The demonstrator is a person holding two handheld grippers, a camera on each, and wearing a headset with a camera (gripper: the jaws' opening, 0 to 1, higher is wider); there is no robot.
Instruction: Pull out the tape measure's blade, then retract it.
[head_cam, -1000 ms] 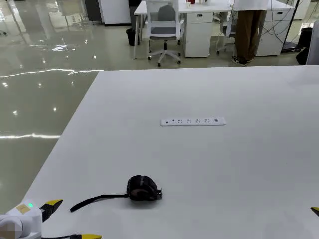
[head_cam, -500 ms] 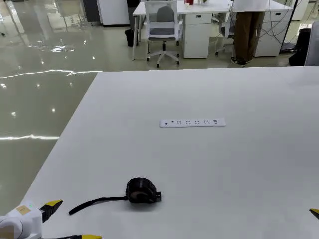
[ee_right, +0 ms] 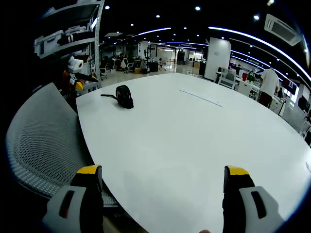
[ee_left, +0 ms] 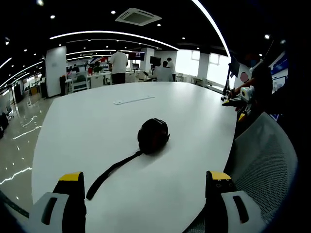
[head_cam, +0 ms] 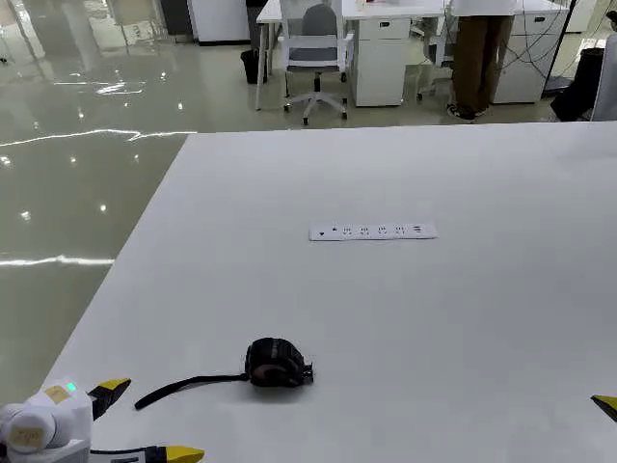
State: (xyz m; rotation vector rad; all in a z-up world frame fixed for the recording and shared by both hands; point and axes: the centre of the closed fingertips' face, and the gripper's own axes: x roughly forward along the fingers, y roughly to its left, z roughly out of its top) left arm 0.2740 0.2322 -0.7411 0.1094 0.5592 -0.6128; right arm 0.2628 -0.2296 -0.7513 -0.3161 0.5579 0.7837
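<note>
Head view: the left gripper (head_cam: 145, 420), jaws spread and empty, has the round black plastic tape measure (head_cam: 278, 364) near its right. Left gripper view: the tape measure lies ahead, between the jaws. Right gripper view: the right gripper (ee_right: 163, 170) is likewise spread and empty, with the tape measure far ahead-left.

The left gripper (head_cam: 145, 420) is seen with a white body, a green light (head_cam: 70, 388) and a tan sticker (head_cam: 56, 394). Black jaws on it and the right gripper (ee_right: 163, 170) are capped in yellow.
</note>
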